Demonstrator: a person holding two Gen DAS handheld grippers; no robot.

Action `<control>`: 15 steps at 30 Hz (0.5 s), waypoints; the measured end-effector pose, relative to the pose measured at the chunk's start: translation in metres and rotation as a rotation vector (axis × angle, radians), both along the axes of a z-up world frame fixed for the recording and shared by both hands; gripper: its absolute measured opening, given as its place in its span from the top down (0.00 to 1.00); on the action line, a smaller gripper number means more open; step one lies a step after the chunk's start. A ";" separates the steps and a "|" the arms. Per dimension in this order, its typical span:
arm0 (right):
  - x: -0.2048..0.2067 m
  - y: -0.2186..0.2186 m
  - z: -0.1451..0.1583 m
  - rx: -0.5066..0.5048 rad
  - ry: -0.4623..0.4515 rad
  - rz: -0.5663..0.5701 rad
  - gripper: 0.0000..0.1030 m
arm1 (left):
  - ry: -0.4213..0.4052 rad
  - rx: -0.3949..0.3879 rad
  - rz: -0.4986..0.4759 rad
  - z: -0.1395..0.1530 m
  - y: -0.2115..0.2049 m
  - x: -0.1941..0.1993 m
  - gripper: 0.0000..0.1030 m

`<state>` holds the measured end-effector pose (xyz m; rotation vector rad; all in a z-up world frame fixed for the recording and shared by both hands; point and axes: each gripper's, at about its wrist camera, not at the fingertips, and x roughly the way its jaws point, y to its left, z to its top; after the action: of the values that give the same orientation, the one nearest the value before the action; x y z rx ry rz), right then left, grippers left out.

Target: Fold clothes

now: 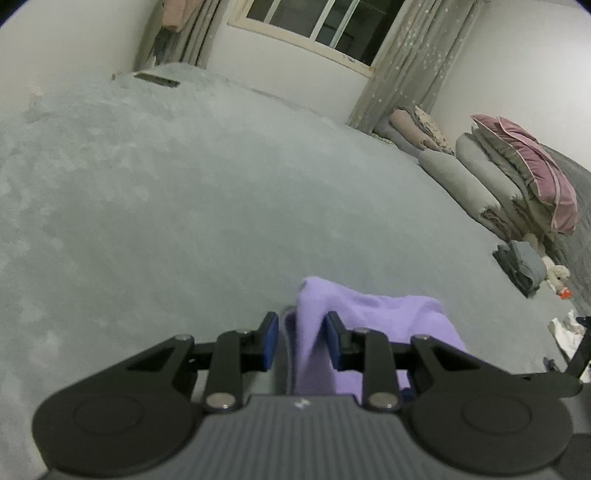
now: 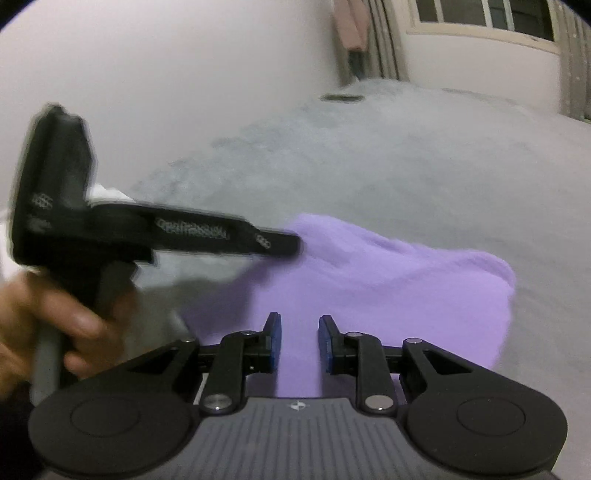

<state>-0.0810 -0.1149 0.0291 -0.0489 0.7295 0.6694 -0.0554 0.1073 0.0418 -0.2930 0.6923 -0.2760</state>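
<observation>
A lilac garment (image 2: 388, 288) lies bunched on the grey bedspread (image 1: 184, 206). In the left wrist view, a raised fold of the lilac garment (image 1: 314, 325) stands between the blue pads of my left gripper (image 1: 303, 338). The jaws are apart, with a gap on the left side of the fold. From the right wrist view, the left gripper (image 2: 291, 245) appears blurred from the side in a person's hand (image 2: 74, 321), its tip at the garment's left edge. My right gripper (image 2: 300, 341) is open just over the near part of the garment, and cloth shows through the gap.
Pillows and rolled bedding (image 1: 517, 177) are piled at the right of the bed. In front of them lie a folded grey garment (image 1: 521, 266) and a small plush toy (image 1: 557, 275). A dark flat object (image 1: 157, 79) lies at the far edge, under the window (image 1: 325, 22).
</observation>
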 end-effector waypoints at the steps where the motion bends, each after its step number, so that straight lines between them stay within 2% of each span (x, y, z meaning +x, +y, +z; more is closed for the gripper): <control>1: 0.000 -0.002 0.000 -0.010 0.004 -0.007 0.78 | -0.012 0.016 0.000 0.002 -0.001 -0.001 0.76; 8: 0.000 -0.028 0.013 0.009 -0.013 -0.098 0.77 | -0.154 0.151 -0.063 0.020 -0.029 -0.029 0.76; 12: 0.005 -0.041 0.008 -0.024 0.015 -0.158 0.77 | -0.130 0.166 -0.135 0.015 -0.045 -0.035 0.76; 15: 0.005 -0.045 0.006 -0.026 0.028 -0.169 0.77 | -0.105 0.211 -0.156 0.008 -0.055 -0.032 0.76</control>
<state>-0.0758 -0.1596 0.0353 -0.0015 0.7600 0.5001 -0.0878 0.0521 0.0501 -0.0229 0.6357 -0.3612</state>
